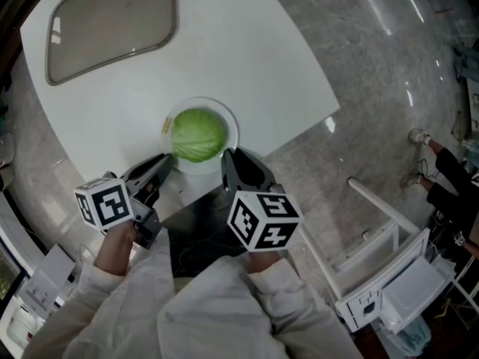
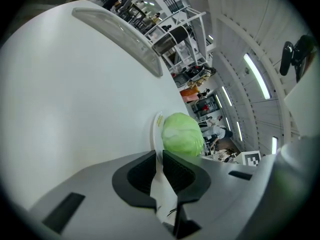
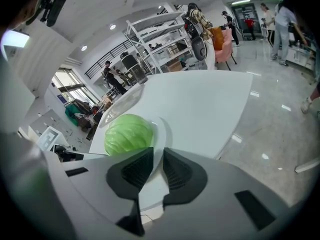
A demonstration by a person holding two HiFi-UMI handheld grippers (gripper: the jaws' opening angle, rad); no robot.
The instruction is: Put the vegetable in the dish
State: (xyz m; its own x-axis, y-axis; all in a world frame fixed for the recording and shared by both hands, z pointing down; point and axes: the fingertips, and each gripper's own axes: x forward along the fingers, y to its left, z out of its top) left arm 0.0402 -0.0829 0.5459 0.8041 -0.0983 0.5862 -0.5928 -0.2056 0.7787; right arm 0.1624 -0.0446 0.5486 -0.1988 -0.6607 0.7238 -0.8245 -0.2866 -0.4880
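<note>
A round green cabbage (image 1: pixel 198 134) lies in a white dish (image 1: pixel 228 118) near the front edge of the white table (image 1: pixel 254 58). My left gripper (image 1: pixel 171 159) is at the dish's near-left rim. In the left gripper view the rim (image 2: pixel 157 126) runs into the narrow gap of the left gripper (image 2: pixel 158 156), which is shut on it, with the cabbage (image 2: pixel 182 134) just beyond. My right gripper (image 1: pixel 227 155) is at the near-right rim. In the right gripper view the rim (image 3: pixel 160 134) passes between the jaws of the right gripper (image 3: pixel 158 156), which stand a little apart from it. The cabbage (image 3: pixel 128 134) lies to the left.
A large oval tray (image 1: pixel 112 21) lies at the table's far left. The table edge runs close behind the dish, with marble floor beyond. A white frame stand (image 1: pixel 389 268) is on the floor at the right. A person (image 1: pixel 449 178) is at the right edge.
</note>
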